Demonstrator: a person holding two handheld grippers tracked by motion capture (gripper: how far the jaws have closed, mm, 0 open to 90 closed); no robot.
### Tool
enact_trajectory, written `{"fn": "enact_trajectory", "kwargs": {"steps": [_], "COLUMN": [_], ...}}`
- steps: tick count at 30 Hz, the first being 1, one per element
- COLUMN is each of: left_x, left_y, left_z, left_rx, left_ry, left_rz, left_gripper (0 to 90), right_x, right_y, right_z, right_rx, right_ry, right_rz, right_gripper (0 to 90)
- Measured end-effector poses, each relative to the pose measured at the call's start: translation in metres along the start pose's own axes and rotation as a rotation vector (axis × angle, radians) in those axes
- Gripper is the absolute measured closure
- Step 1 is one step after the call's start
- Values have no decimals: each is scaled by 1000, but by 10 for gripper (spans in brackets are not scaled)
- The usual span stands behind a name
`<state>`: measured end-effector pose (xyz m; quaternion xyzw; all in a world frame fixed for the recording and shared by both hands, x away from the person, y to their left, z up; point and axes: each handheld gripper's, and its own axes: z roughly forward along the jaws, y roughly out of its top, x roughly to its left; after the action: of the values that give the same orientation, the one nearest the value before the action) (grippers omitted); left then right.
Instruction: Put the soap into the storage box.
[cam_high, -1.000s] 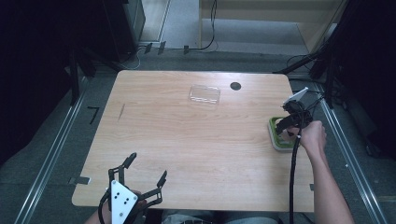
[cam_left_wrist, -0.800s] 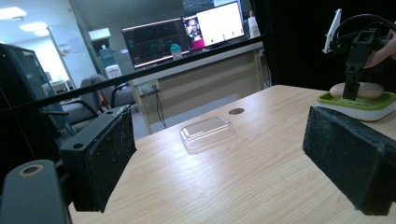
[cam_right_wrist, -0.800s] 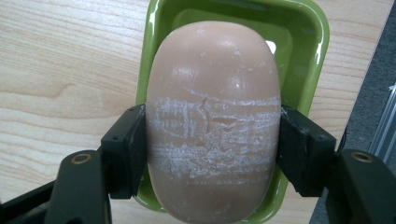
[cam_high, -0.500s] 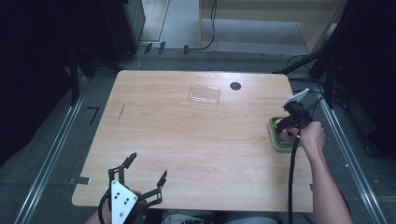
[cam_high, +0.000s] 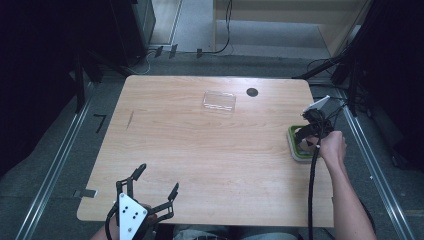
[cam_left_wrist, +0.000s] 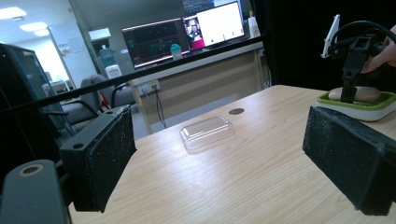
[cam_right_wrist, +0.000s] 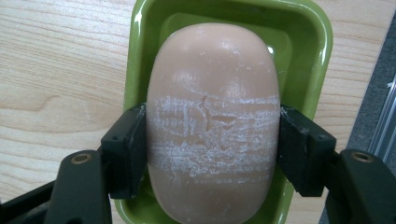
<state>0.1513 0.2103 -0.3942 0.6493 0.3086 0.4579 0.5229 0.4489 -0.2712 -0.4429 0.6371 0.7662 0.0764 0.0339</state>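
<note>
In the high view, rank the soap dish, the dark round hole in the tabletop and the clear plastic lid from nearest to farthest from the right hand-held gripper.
1. Soap dish: directly under the right hand-held gripper, at the table's right edge.
2. Dark round hole: toward the far edge, left of the gripper.
3. Clear plastic lid: farther left, near the far middle.

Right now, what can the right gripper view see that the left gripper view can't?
Right gripper view alone: the white scratch marks across the soap bar and both pads of the right gripper pressed on its sides. Left gripper view alone: the clear plastic lid, the dark round hole in the table, monitors behind, and the left gripper's open jaws. Both: the soap, the green soap dish and the wooden table.
</note>
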Motion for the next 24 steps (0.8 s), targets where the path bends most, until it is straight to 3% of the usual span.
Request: {"fn": "enact_trajectory", "kwargs": {"steps": [7,24], "left_x": [0,0], "left_y": [0,0], "left_z": [0,0], "left_rx": [0,1], "left_ry": [1,-2], "left_rz": [-2,2], "left_gripper": [99,99], "right_x": [0,0], "right_y": [1,1], "right_z": [3,9], "right_rx": [-2,11], "right_ry": [-1,-16], "right_rz": [3,60], "right_gripper": [337,337]}}
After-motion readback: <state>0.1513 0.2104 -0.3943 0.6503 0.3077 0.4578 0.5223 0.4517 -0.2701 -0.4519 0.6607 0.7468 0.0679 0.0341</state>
